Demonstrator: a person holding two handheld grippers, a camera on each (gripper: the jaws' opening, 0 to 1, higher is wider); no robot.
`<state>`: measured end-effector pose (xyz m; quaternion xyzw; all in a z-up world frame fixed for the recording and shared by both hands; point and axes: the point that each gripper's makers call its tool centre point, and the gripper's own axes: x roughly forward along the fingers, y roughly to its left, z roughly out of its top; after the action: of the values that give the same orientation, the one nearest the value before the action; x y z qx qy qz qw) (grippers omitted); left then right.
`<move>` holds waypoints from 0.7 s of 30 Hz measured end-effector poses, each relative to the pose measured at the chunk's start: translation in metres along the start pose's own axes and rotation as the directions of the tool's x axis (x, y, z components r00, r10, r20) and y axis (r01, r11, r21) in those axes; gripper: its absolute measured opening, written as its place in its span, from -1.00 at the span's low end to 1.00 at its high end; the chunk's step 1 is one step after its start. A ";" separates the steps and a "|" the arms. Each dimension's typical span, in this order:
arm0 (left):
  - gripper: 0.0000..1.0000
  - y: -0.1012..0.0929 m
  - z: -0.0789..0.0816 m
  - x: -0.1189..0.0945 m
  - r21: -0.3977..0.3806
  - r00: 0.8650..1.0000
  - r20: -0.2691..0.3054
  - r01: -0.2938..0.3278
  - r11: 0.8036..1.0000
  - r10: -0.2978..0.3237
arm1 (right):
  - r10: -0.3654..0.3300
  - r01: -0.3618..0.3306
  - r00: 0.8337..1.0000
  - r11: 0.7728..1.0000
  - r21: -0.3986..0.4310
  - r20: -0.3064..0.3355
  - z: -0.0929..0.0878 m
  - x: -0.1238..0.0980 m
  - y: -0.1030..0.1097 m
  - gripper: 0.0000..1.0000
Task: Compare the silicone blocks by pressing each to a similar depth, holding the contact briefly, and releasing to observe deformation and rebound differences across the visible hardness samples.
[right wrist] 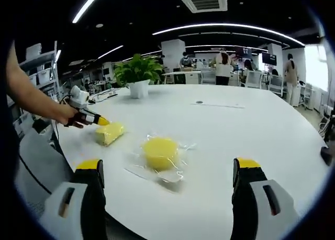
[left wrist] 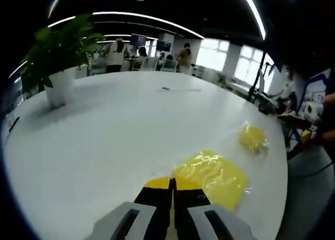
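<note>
A large white round table [left wrist: 120, 135] sits in an open office, with a potted green plant [left wrist: 58, 62] in a white pot at its far left side.

In the left gripper view, the left gripper [left wrist: 171, 190] rises from the bottom with its two black, yellow-tipped jaws closed flat against each other, nothing between them. The tips touch or just overlap the near edge of a rectangular yellow silicone block [left wrist: 213, 177] wrapped in clear plastic; whether they press into it cannot be told. A smaller rounded yellow silicone block [left wrist: 253, 138], also in clear wrap, lies farther right, near the table's edge and apart from the first.

In the right gripper view, the right gripper [right wrist: 167, 169] has its jaws spread wide at the bottom corners, empty. Between and beyond them lies the rounded yellow block [right wrist: 160, 152] on its crinkled clear wrap. To the left, the left gripper [right wrist: 99, 121] enters, held by a person's hand [right wrist: 70, 117] and bare forearm, its yellow tip against the rectangular yellow block [right wrist: 109, 133].

Several people [right wrist: 223, 67] stand and sit at desks in the far background beneath long ceiling light strips.
</note>
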<state>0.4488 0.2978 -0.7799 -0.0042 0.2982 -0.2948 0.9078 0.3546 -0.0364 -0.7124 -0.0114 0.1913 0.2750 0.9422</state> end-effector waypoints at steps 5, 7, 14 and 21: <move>-0.91 0.005 0.001 -0.003 -0.024 0.999 0.021 -0.034 0.999 0.034 | -0.006 0.006 1.000 1.000 0.010 -0.008 -0.003 0.000 -0.002 0.93; -0.75 0.013 0.003 -0.006 -0.042 0.996 0.038 -0.077 0.996 0.078 | -0.002 0.003 1.000 1.000 0.010 -0.009 -0.003 0.000 -0.002 0.93; -0.02 0.022 0.014 -0.024 -0.187 0.982 0.128 -0.115 0.975 0.141 | 0.031 -0.031 1.000 0.999 0.039 -0.002 -0.003 0.001 0.001 0.93; 0.62 0.004 0.028 -0.057 -0.170 0.967 0.210 -0.112 0.979 0.146 | 0.038 -0.039 0.999 0.998 0.049 0.012 0.001 0.000 0.001 0.93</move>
<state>0.4292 0.3273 -0.7273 -0.0888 0.2171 -0.2084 0.9495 0.3543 -0.0353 -0.7110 0.0171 0.1929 0.2883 0.9378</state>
